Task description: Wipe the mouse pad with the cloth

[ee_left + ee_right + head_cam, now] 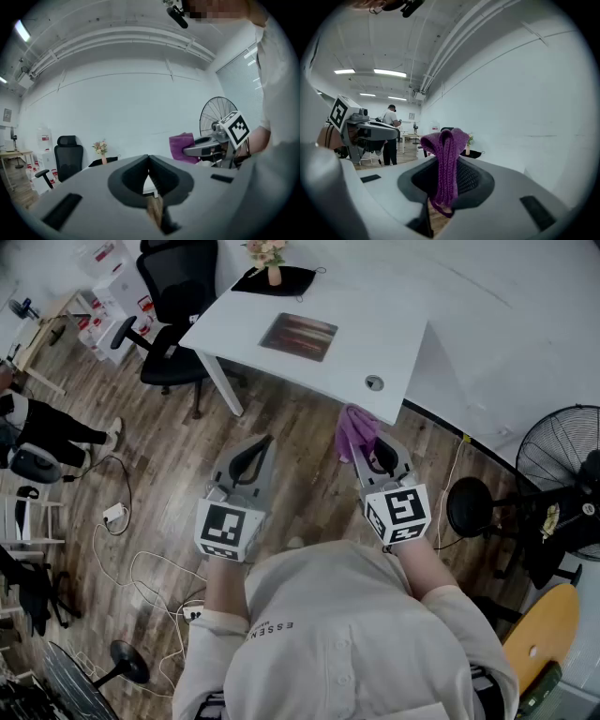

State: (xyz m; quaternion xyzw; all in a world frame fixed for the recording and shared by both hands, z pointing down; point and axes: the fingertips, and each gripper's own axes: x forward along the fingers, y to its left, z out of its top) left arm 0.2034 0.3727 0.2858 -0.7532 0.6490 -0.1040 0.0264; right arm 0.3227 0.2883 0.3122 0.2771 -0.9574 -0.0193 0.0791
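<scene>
One cloth (444, 140) lengthwise between fingers (472, 180) of right gripper (443, 159)

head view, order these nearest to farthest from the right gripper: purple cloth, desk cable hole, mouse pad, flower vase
From the right gripper:
1. Purple knitted cloth, held in its tongs.
2. Round grey cable hole, near edge of the white desk.
3. Dark rectangular mouse pad, mid-desk.
4. Small flower vase, desk's far end.
</scene>
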